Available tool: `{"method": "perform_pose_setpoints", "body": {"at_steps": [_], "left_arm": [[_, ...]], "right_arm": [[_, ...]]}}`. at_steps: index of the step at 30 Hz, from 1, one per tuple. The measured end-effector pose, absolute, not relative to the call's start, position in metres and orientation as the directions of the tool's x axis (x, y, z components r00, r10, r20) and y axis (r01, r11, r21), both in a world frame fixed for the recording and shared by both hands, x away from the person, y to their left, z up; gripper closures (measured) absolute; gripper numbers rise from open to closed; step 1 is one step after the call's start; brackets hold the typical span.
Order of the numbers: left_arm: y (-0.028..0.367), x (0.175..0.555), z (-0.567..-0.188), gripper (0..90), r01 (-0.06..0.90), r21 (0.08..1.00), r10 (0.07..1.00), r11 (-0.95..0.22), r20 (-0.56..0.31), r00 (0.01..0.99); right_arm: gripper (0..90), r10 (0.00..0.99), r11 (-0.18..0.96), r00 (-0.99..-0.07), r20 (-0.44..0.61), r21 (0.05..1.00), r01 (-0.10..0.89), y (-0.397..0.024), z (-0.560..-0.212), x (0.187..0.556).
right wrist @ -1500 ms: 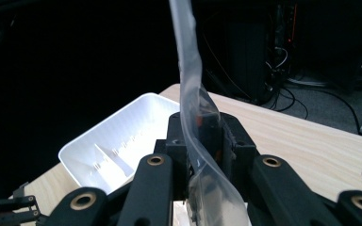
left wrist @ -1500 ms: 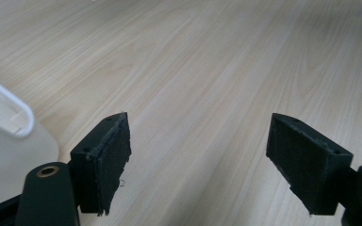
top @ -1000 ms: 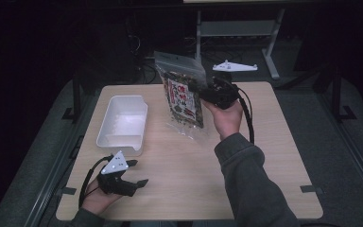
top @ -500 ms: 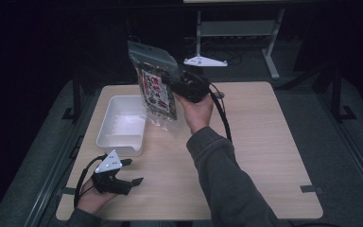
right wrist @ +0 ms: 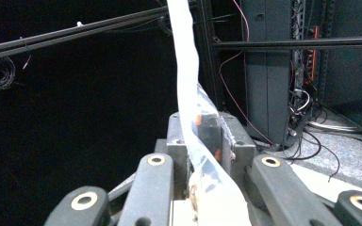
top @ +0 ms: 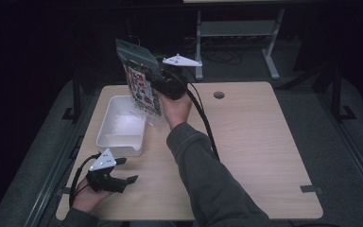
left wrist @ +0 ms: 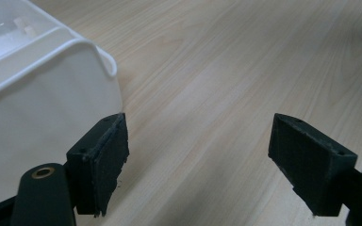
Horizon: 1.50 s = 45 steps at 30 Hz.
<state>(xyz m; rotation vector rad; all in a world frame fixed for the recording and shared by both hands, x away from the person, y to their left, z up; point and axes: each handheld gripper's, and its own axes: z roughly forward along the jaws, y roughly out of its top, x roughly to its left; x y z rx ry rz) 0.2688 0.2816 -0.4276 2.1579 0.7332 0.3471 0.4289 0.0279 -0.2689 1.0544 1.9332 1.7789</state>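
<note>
So the right tool (top: 163, 80) has a clear plastic snack bag (top: 141, 82) pinched between its jaws, lifted well off the tabletop (top: 255, 142). From the high view the bag hangs to the left of that tool, upright-ish and a bit tilted, with its bottom edge dangling just over the right rim of the white bin (top: 120, 126). It isn't in the bin, just above that edge. The top strip of the bag sticks up higher than the tool itself.

In the right gripper view you're looking at the bag (right wrist: 188, 94) edge-on: it runs straight up out of the clamp as a thin pale strip, and the jaws are pressed in on it from both sides, so it's a proper grip.

The left tool (top: 125, 182) sits down low at the near left corner of the tabletop, well apart from the bag. In the left gripper view its jaws are spread wide with only bare wood between them, and the bin's corner (left wrist: 52, 94) is right beside the left jaw. Can't tell if it's actually touching.
</note>
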Motion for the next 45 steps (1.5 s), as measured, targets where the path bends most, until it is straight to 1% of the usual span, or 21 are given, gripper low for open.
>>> {"method": "perform_pose_setpoints", "body": {"at_steps": [10, 18, 23, 32, 40, 45], "left_arm": [[0.286, 0.270, -0.430, 19.8, 0.400, 0.762, 0.609, -0.509, -0.010, 0.793], [0.286, 0.271, -0.429, 19.7, 0.396, 0.766, 0.605, -0.507, -0.011, 0.796], [0.286, 0.271, -0.430, 19.7, 0.395, 0.768, 0.603, -0.504, -0.014, 0.797], [0.286, 0.271, -0.430, 19.7, 0.392, 0.768, 0.598, -0.507, -0.015, 0.802], [0.284, 0.272, -0.431, 19.6, 0.391, 0.762, 0.592, -0.517, -0.012, 0.806], [0.284, 0.272, -0.431, 19.7, 0.391, 0.760, 0.592, -0.519, -0.010, 0.806]], "right_arm": [[76.2, 0.686, -0.038, -0.688, 0.237, 0.956, 0.291, 0.061, -0.272, 0.440], [76.3, 0.702, -0.085, -0.655, 0.279, 0.946, 0.311, 0.089, -0.295, 0.452], [76.3, 0.711, -0.077, -0.648, 0.272, 0.947, 0.313, 0.102, -0.307, 0.454], [76.3, 0.730, -0.087, -0.625, 0.276, 0.945, 0.316, 0.112, -0.324, 0.456], [76.2, 0.737, -0.099, -0.612, 0.286, 0.942, 0.321, 0.117, -0.347, 0.457], [75.9, 0.741, -0.105, -0.608, 0.283, 0.944, 0.312, 0.116, -0.351, 0.456]]}}
